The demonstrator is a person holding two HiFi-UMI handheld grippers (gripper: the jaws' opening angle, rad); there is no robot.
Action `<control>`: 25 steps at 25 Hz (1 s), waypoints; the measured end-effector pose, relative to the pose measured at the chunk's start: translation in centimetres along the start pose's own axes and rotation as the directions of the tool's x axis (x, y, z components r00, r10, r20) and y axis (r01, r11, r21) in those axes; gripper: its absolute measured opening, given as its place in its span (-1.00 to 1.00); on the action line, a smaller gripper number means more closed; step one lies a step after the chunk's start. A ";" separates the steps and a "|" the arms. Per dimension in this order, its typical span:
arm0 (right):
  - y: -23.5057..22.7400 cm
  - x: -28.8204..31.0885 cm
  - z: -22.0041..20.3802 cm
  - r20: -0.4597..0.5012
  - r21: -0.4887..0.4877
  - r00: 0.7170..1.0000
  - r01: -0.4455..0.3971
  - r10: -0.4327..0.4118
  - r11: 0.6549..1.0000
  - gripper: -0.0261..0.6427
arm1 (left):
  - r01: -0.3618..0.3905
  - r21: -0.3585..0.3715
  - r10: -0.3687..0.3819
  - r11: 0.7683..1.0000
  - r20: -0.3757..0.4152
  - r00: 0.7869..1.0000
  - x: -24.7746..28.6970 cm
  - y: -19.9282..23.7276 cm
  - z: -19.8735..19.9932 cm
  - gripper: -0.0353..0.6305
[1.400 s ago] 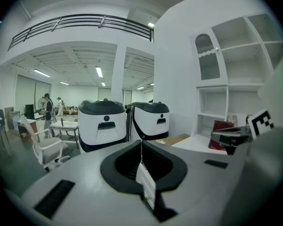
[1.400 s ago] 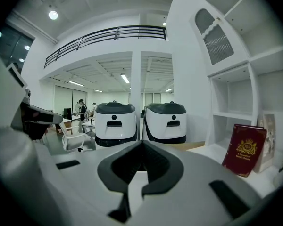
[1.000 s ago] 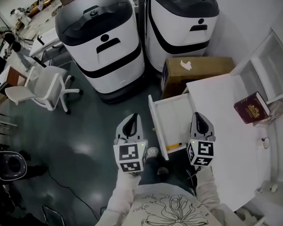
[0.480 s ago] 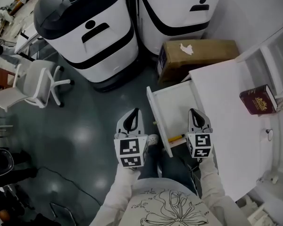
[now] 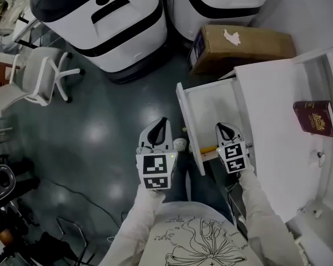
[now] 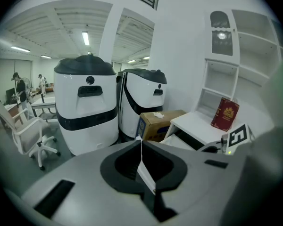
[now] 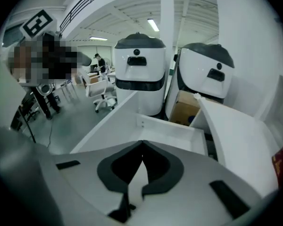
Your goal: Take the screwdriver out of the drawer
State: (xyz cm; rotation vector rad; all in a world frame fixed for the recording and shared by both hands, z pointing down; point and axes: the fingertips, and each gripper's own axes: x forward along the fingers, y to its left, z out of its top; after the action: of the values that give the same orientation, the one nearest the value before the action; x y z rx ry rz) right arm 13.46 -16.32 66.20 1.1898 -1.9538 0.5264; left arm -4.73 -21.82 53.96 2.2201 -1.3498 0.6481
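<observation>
Screwdriver (image 5: 207, 154) lies in the drawer's (image 5: 188, 121) front corner, beneath the right gripper (image 5: 224, 128). That gripper and the left gripper (image 5: 161, 123), outside the drawer, are both pressed together, empty. Probably light and stiff: pinch its yellow handle.

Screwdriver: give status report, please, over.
Left tongs and right tongs shut, empty. Screwdriver lies in open drawer, by right tongs. Nothing else seen in drawer.

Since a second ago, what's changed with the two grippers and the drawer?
Both grippers came down: the right gripper over the near end of the open drawer, next to the screwdriver; the left gripper over the floor beside the drawer front. Nothing was taken hold of; both jaws stay shut and empty. Drawer, screwdriver and red book lie as before.
</observation>
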 end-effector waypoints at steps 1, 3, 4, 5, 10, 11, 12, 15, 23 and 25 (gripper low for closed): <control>0.5 0.7 -0.9 -0.030 -0.031 0.999 -0.027 0.026 0.999 -0.93 | -0.003 -0.002 0.003 1.000 -0.008 1.000 0.2 0.0 -0.4 -0.88; 1.5 2.1 -2.6 -0.096 -0.102 0.993 -0.083 0.074 0.991 -0.93 | -0.007 -0.010 0.007 1.000 -0.023 1.000 0.5 0.0 -1.1 -0.88; 2.0 2.7 -3.2 -0.126 -0.141 0.987 -0.114 0.096 0.984 -0.93 | -0.009 -0.015 0.008 1.000 -0.028 1.000 0.6 0.0 -1.5 -0.88; 2.5 3.3 -3.8 -0.157 -0.178 0.981 -0.145 0.118 0.973 -0.92 | -0.010 -0.021 0.010 1.000 -0.034 0.999 0.7 0.0 -1.7 -0.88; 4.1 5.3 -7.5 -0.292 -0.283 0.934 -0.292 0.208 0.914 -0.78 | -0.023 -0.050 0.020 0.999 -0.059 0.998 1.0 -0.2 -3.1 -0.88; 4.5 5.6 -8.1 -0.318 -0.295 0.921 -0.323 0.226 0.899 -0.75 | -0.026 -0.052 0.023 0.998 -0.063 0.998 1.1 -0.2 -3.4 -0.88; 4.9 5.8 -8.7 -0.344 -0.311 0.907 -0.355 0.243 0.882 -0.73 | -0.030 -0.055 0.026 0.998 -0.068 0.997 1.1 -0.2 -3.6 -0.88; 6.0 6.2 -10.1 -0.422 -0.370 0.860 -0.452 0.286 0.812 -0.72 | -0.041 -0.064 0.036 0.997 -0.082 0.996 1.2 -0.2 -4.4 -0.88; 8.6 6.4 -14.8 -0.667 -0.437 0.661 -0.721 0.344 0.538 -0.67 | -0.071 -0.083 0.062 0.994 -0.107 0.992 1.2 0.2 -6.3 -0.88; 8.9 6.6 -15.5 -0.689 -0.434 0.637 -0.745 0.347 0.506 -0.67 | -0.074 -0.088 0.064 0.993 -0.110 0.992 1.2 0.2 -6.6 -0.88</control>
State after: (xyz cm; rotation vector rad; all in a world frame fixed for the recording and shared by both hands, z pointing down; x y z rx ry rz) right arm 10.14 -5.26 81.33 -0.1536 -1.7421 0.3194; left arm -5.45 -18.79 59.89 2.0450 -1.3791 0.7051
